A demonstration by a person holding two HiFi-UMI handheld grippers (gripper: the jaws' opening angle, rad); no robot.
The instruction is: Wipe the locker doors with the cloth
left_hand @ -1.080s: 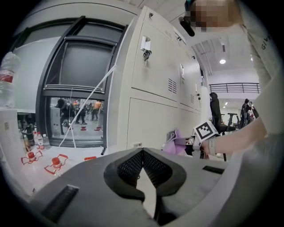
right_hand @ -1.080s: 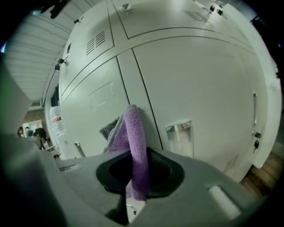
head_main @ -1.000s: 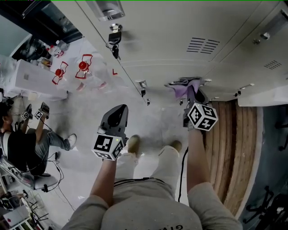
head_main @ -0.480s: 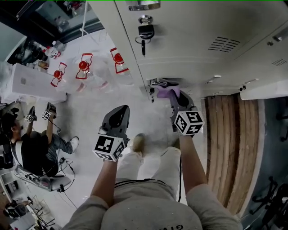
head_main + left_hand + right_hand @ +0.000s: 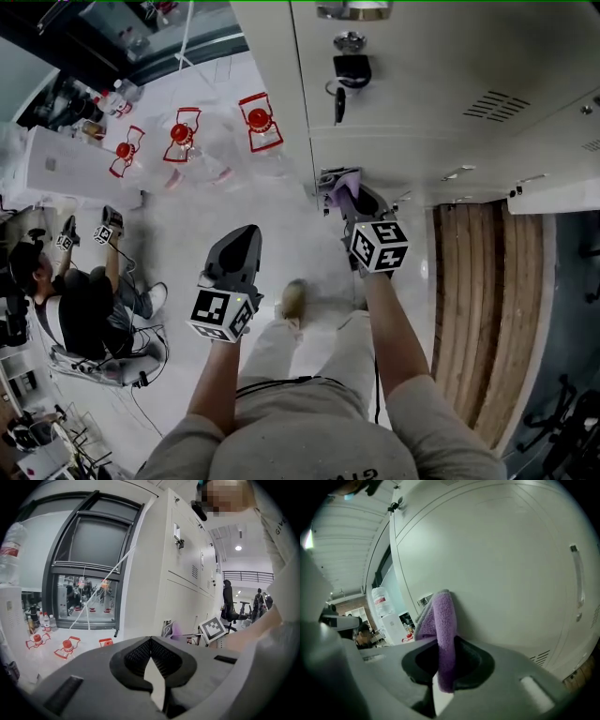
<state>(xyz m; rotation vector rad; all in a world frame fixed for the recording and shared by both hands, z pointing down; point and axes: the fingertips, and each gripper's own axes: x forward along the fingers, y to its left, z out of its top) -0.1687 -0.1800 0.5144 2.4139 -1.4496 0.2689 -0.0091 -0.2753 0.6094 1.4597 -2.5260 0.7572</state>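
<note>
1. Right gripper (image 5: 349,199): jaws closed on a folded purple terry cloth (image 5: 339,181); in the right gripper view the cloth (image 5: 443,620) stands up out of the right gripper (image 5: 440,670) between the black pads.
2. Cloth position: pressed flat against a pale grey metal locker door (image 5: 501,564); contact is close to that door's left edge, just beside a small metal latch plate (image 5: 424,599).
3. Head view: the cloth sits on the door panel (image 5: 412,155) adjoining the one that carries a dark padlock with a hanging key (image 5: 349,71); a slotted vent (image 5: 494,103) lies to the right, well apart from the cloth.
4. Left gripper (image 5: 244,239): held away from the lockers, over the pale floor (image 5: 187,216); the left gripper view shows its jaws (image 5: 152,667) brought together with nothing between them.
5. Surroundings: clear plastic bottles with red fittings (image 5: 258,117) stand on the floor left of the lockers; a seated person (image 5: 80,300) holding marked cubes is at far left.
</note>
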